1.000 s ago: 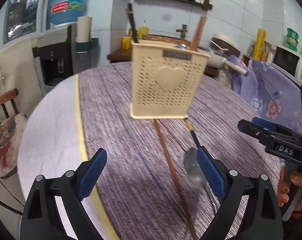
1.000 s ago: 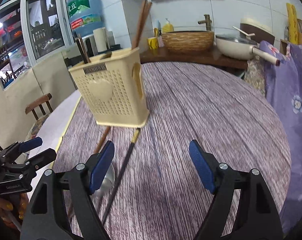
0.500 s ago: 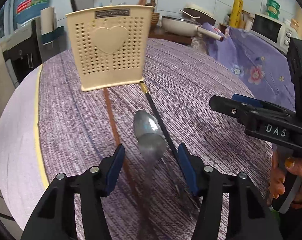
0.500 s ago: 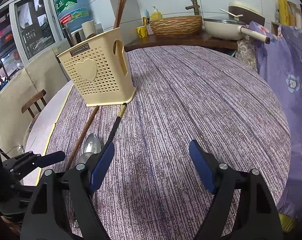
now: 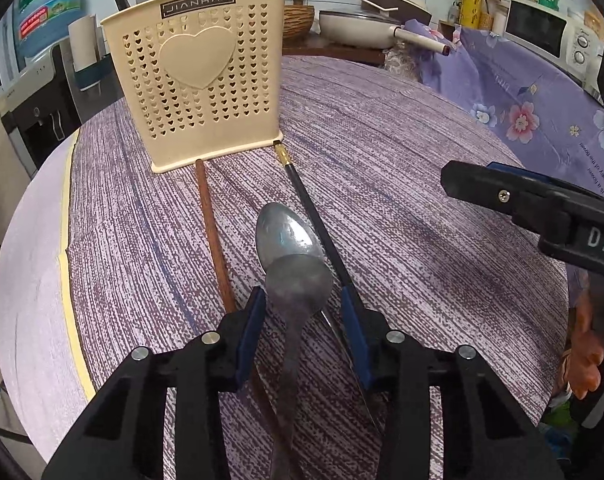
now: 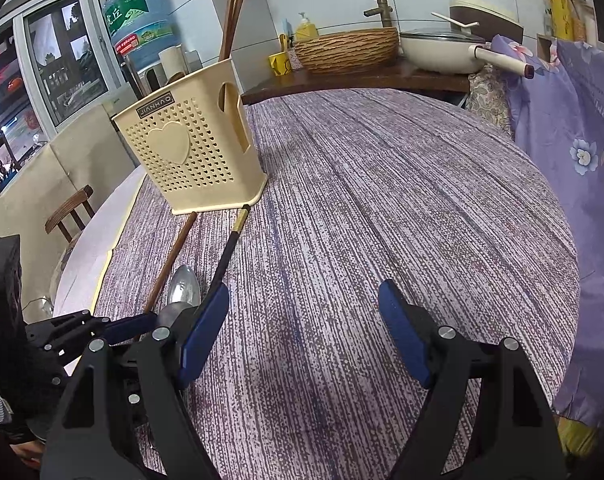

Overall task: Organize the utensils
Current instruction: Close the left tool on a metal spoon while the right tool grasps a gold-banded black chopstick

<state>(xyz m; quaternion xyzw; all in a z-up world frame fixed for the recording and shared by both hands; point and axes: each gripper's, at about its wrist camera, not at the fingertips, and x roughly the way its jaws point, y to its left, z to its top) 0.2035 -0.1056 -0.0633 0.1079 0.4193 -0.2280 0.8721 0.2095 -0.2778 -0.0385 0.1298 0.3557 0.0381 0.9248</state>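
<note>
Purple tablecloth, two stacked spoons

Round table: holder, chopsticks, spoons

Your left gripper tilts steeply down, its jaws just closing but still apart; your right gripper hovers wide open.

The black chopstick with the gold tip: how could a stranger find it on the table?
Start at the cream plastic utensil holder with a heart on the purple striped tablecloth. Two sticks lie in front of it, either side of two stacked metal spoons. The black chopstick with the gold tip lies right of them; the brown wooden chopstick lies left.
</note>
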